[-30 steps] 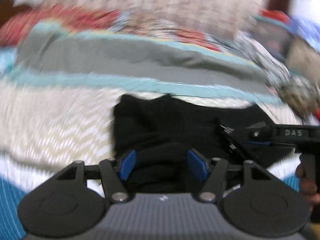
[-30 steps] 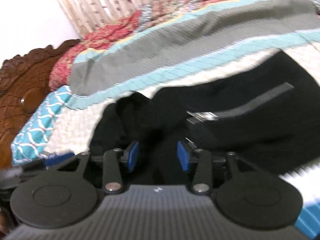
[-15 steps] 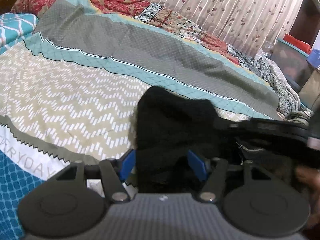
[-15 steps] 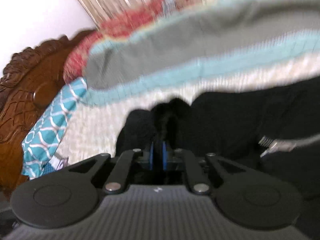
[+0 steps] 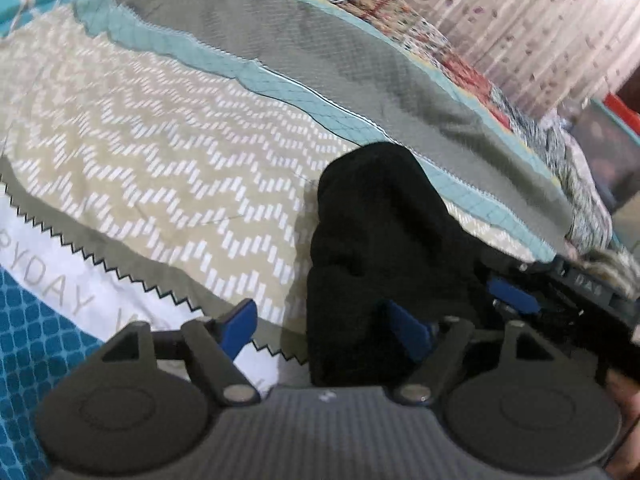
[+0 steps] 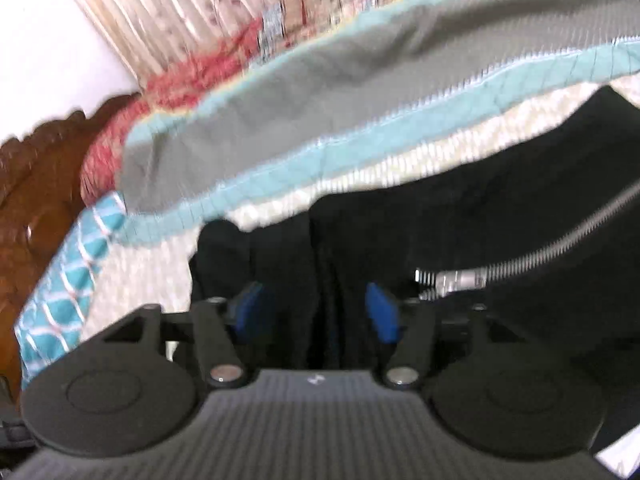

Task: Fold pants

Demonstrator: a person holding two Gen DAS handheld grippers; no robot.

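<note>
Black pants [image 5: 380,232] lie bunched in a folded heap on the bed. My left gripper [image 5: 324,326] hovers at the heap's near left edge, jaws opening: its left pad is over bare bedspread and its right pad is beside the black cloth, without pinching it. In the right wrist view the pants [image 6: 500,200] fill the right half, with a grey ribbed band [image 6: 560,246] and a metal tip across them. My right gripper [image 6: 316,314] is also opening, with a ridge of black cloth between its pads but not pressed. That gripper [image 5: 516,298] also shows at the heap's right side.
The zigzag-patterned bedspread [image 5: 160,152] stretches to the left of the pants. A carved wooden headboard [image 6: 36,208] and a teal pillow [image 6: 64,280] lie at the left. A curtain [image 5: 540,20] hangs behind the bed. A person's hand [image 5: 624,396] holds the right gripper.
My right gripper was pinched shut on a fold of the pants half a second ago and now stands wide. My left jaws have widened, and the left view has rolled and dropped closer to the bed.
</note>
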